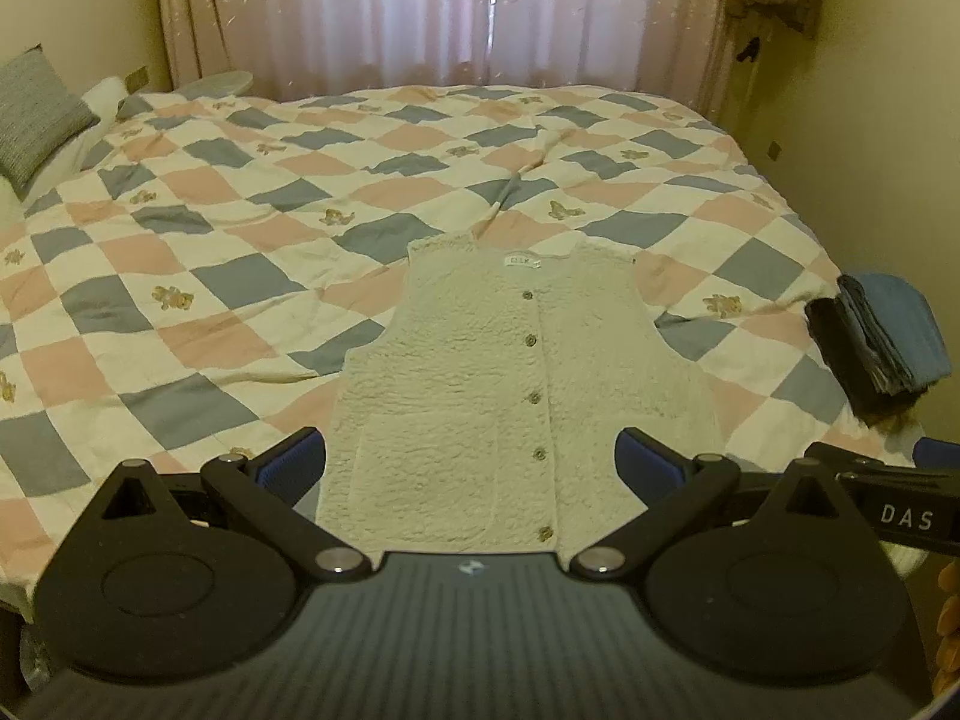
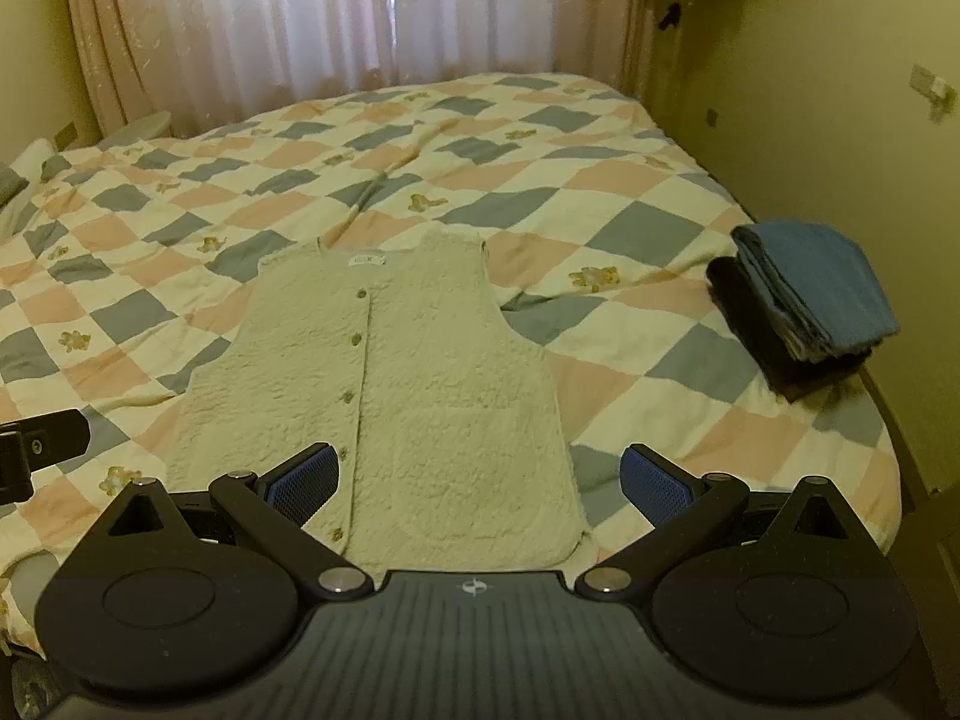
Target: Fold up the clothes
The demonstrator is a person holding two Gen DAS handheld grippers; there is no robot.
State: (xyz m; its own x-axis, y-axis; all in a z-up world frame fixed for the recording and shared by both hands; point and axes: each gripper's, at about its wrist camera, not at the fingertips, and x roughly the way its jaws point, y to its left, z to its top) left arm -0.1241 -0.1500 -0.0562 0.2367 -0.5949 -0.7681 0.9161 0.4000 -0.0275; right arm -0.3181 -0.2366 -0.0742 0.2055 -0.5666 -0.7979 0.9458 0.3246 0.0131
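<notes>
A cream fleece vest (image 1: 510, 384) lies flat and buttoned on the bed, collar away from me, hem nearest. In the right wrist view the same vest (image 2: 390, 390) spreads out ahead. My left gripper (image 1: 471, 465) hovers open above the hem with nothing between its blue pads. My right gripper (image 2: 480, 483) also stands open, over the hem's right corner, holding nothing. Part of the right gripper (image 1: 888, 498) shows at the edge of the left wrist view, and the left gripper's tip (image 2: 42, 441) shows at the left edge of the right wrist view.
A checked pink, grey and cream quilt (image 1: 240, 192) covers the bed. A stack of folded dark and blue clothes (image 2: 804, 300) sits at the bed's right edge by the wall. A grey pillow (image 1: 36, 114) lies far left. Curtains (image 1: 420, 12) hang behind.
</notes>
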